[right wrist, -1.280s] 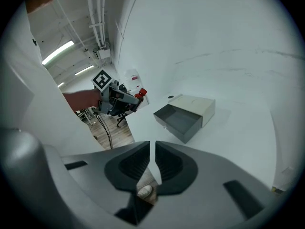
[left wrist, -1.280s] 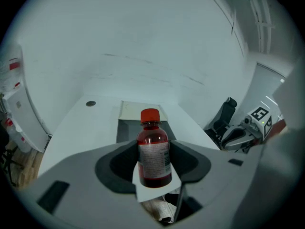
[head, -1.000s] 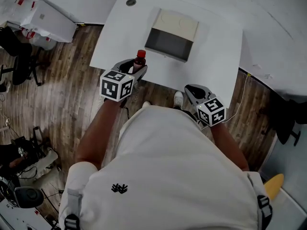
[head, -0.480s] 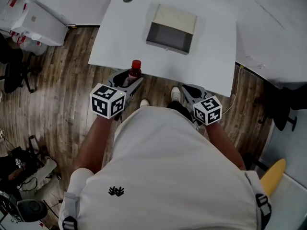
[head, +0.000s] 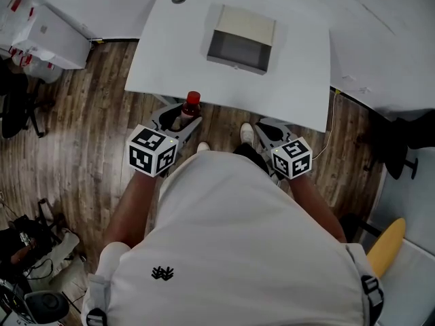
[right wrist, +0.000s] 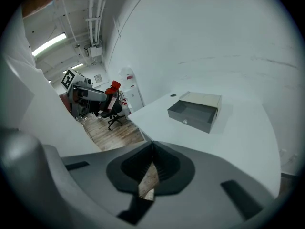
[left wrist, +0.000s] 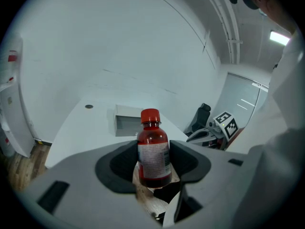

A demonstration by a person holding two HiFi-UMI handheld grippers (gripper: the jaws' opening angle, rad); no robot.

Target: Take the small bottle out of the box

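Wood floor (head: 88,114) is the main hazard. The left gripper (head: 180,119) hangs past the near edge of the table (head: 299,60), so nothing but floor lies under it. Its jaws are closed on the bottle (head: 190,107). The pads (left wrist: 121,166) press the lower body from both sides, while the shoulder and cap (head: 193,96) stand well above them.

As I judge it, a slackened squeeze would let the bottle slide down through the jaws and drop, because the smooth round wall gives the pads little to bite on. A quick swing could also tip it, since most of its height is above the grip. Carrying it over the table, ahead of the gripper, before letting go would remove that risk. Setting it too near the edge would invite a fall again.

The right gripper (head: 270,131) is closed on nothing, its jaws meeting with only floor seen through the gap. It is held off to the left gripper's right, so it is not placed to catch.

Box (head: 248,24): it sits on the table ahead of the left gripper and somewhat to its right, well apart. Its open side shows a dark grey inside with nothing I can see in it.

Bottle: it is out of the box, upright between the left jaws, cap on, with dark red liquid up to about the neck.
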